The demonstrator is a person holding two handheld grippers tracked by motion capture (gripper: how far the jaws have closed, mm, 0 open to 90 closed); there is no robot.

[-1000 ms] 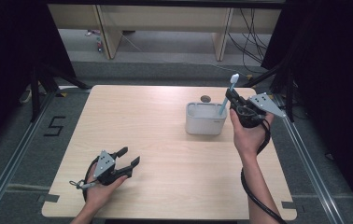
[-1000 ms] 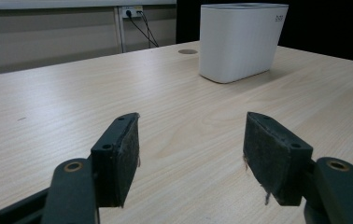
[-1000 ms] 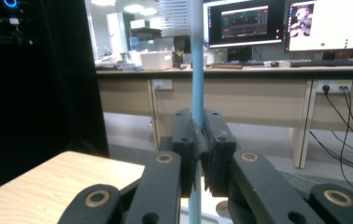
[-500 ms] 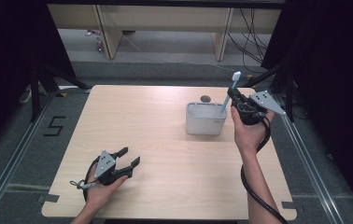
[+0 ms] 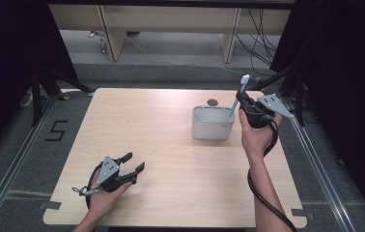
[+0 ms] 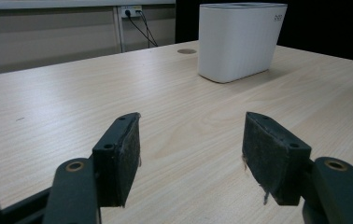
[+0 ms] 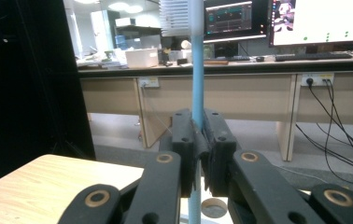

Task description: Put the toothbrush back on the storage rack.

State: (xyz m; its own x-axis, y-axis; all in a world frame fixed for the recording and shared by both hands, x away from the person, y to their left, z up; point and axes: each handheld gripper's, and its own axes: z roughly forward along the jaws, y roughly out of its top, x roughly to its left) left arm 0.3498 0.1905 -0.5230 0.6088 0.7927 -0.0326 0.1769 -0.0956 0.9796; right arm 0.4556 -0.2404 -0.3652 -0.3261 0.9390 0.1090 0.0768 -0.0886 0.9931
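A light blue toothbrush with a white bristle head stands nearly upright over the right end of a white holder cup. My right gripper is shut on its handle, and in the right gripper view the blue handle rises between the closed jaws of the right gripper. My left gripper rests low at the table's front left, open with nothing between its pads. The left gripper view shows the left gripper facing the white cup from afar.
The wooden table has a small round hole just behind the cup. A black cable trails from my right gripper down along the forearm. Desks with monitors stand beyond the table's far edge.
The right hand has shifted the toothbrush only slightly above the cup. The left gripper has stayed where it was.
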